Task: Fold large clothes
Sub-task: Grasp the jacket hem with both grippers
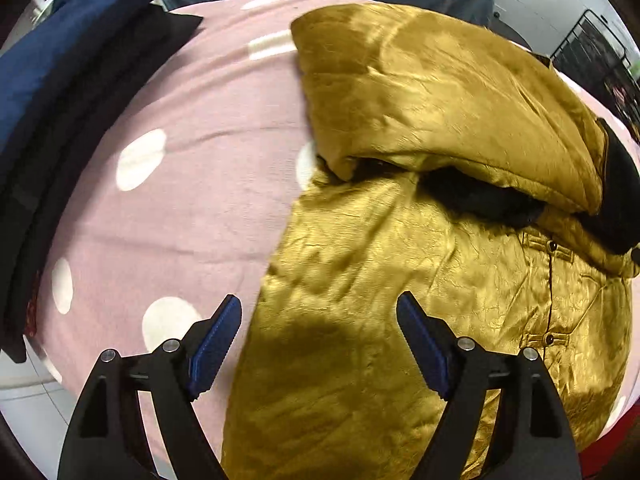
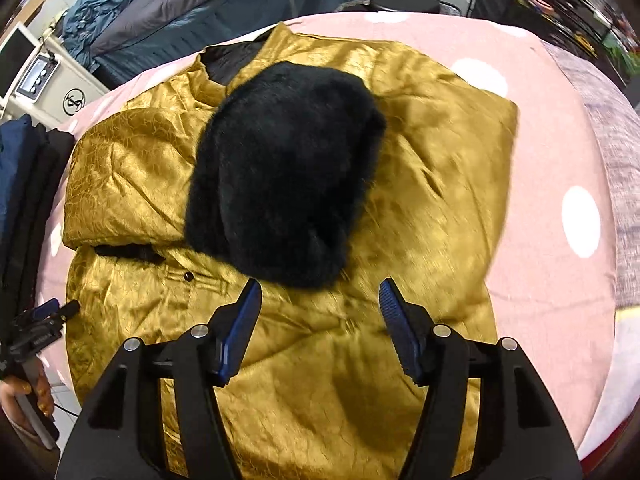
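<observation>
Lying spread on the bed cover (image 2: 560,128), which is pink with white dots, is a golden-yellow jacket (image 2: 304,340) of shiny, wrinkled cloth. It is partly folded already: one sleeve (image 1: 432,92) is laid across the chest, and a black fur part (image 2: 284,172), perhaps the lining of the other side, is turned over on top of the body. Small dark buttons (image 1: 552,245) run down the front.

Both grippers point down at the jacket. The left gripper (image 1: 320,344) is above the jacket's edge, where the yellow cloth meets the pink cover; its blue-padded fingers (image 1: 218,344) stand wide apart and nothing is between them. The right gripper (image 2: 320,320) hangs above the lower body of the jacket, just below the fur; its fingers (image 2: 400,332) are also spread and hold nothing.

At the left side of the bed lies a pile of dark folded clothes (image 1: 64,92), blue and black. In the right wrist view a hand (image 2: 24,396) of the person holds the other gripper at the left border.
</observation>
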A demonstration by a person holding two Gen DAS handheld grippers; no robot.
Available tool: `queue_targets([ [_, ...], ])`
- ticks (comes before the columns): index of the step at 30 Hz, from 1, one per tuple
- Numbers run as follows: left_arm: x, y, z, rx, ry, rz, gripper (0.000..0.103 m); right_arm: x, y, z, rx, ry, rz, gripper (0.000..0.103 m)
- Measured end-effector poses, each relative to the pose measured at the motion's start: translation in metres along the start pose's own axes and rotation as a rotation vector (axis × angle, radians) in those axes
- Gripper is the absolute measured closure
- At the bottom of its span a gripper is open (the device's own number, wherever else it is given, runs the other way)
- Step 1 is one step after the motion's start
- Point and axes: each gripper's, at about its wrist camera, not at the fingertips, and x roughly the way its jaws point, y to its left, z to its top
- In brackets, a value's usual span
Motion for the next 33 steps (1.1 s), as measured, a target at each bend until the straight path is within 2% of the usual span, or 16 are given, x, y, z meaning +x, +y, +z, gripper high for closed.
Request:
queue_targets([
  [2,0.001,0.014,0.014,0.002,-0.005,0.004,0.025,0.001,-0.005,-0.006,0.014,0.014,-0.009,0.042],
  [7,-0.026,0.006,-0.003,-0.002,-0.021,-0.026,0.025,-0.008,-0.018,-0.023,0.05,0.005,0.004,0.041],
  [17,-0.009,0.09,-0.048,-0.091,0.049,-0.03,0.024,-0.014,-0.073,-0.092,0.126,0.061,-0.012,0.041],
  [20,-0.01,0.104,-0.063,-0.076,0.057,-0.031,0.023,-0.02,-0.088,-0.114,0.143,0.071,-0.001,0.041],
  [24,-0.009,0.116,-0.08,-0.062,0.07,-0.067,0.022,-0.021,-0.098,-0.141,0.147,0.096,0.038,0.041],
  [29,-0.002,0.116,-0.101,-0.019,0.081,-0.103,0.02,-0.017,-0.104,-0.17,0.14,0.13,0.053,0.041],
  [33,0.008,0.107,-0.114,0.03,0.099,-0.129,0.02,-0.025,-0.118,-0.177,0.19,0.081,0.04,0.041],
])
